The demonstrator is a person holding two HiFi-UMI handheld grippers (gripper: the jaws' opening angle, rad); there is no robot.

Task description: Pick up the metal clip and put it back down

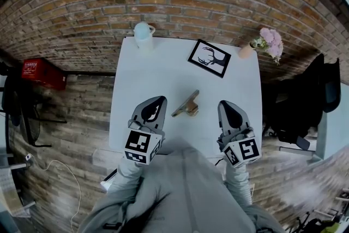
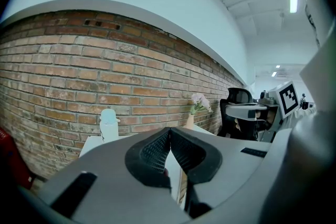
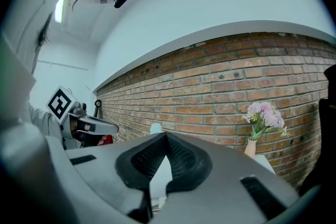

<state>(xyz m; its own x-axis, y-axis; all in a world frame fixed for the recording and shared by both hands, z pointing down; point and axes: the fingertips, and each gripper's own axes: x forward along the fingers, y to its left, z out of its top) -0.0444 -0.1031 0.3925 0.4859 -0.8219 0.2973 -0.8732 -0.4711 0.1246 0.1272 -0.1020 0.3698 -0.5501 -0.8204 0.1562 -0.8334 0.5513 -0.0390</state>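
Observation:
A brass-coloured metal clip (image 1: 186,105) lies on the white table (image 1: 163,73), between my two grippers and a little ahead of them. My left gripper (image 1: 158,99) rests to the clip's left, apart from it. In the left gripper view its jaws (image 2: 169,131) meet with nothing between them. My right gripper (image 1: 224,103) sits to the clip's right, also apart. In the right gripper view its jaws (image 3: 166,137) are closed together and empty. Both point towards the brick wall.
A pale blue bottle (image 1: 144,34) stands at the table's far edge. A framed deer picture (image 1: 209,58) and a vase of pink flowers (image 1: 267,41) sit at the far right. A black chair (image 1: 308,101) stands right of the table, a red box (image 1: 42,72) on the floor left.

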